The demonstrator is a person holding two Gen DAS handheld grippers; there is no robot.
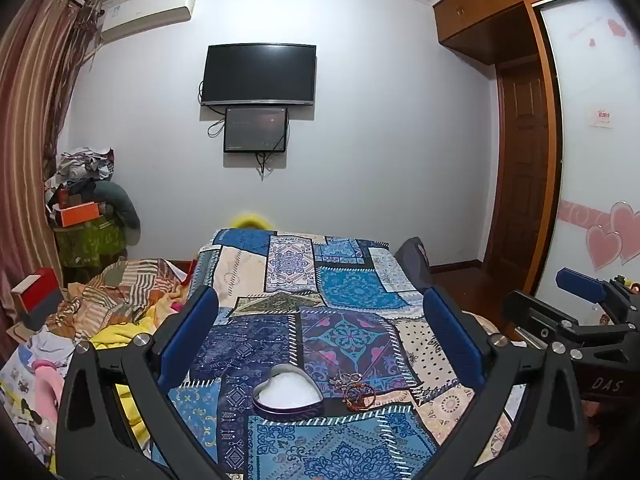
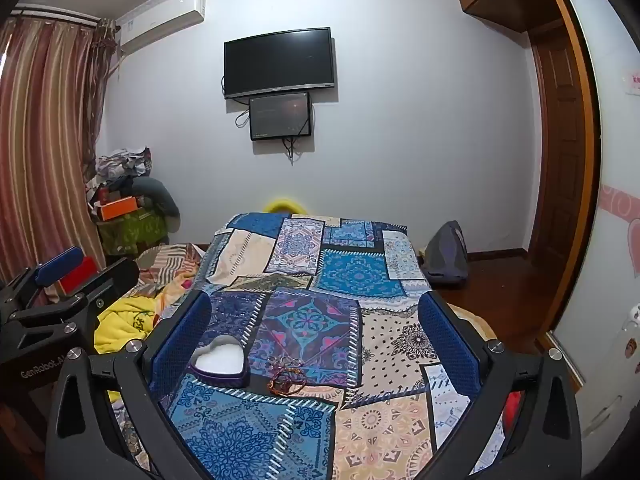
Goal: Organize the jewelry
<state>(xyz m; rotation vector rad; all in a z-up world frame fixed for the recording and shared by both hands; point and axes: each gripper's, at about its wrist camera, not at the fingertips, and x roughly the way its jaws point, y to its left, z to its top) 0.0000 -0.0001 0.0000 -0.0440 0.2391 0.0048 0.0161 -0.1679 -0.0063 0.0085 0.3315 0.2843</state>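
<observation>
A heart-shaped tin (image 1: 287, 393) with a white lining sits open on the patchwork bedspread (image 1: 352, 280). Just right of it lies a small tangle of jewelry (image 1: 354, 390): a brown beaded bracelet and some rings. In the right wrist view the heart-shaped tin (image 2: 219, 360) sits near the left finger and the jewelry (image 2: 287, 376) lies beside it. My left gripper (image 1: 320, 328) hovers open above and before both, nothing between its blue pads. My right gripper (image 2: 316, 332) is likewise open and empty. Each gripper shows at the edge of the other's view.
Crumpled yellow and striped bedding (image 1: 120, 308) lies left of the bedspread. A cluttered pile with an orange box (image 1: 76, 212) stands by the curtain. A TV (image 1: 259, 74) hangs on the far wall. A wardrobe door (image 1: 524, 168) and wooden floor lie to the right.
</observation>
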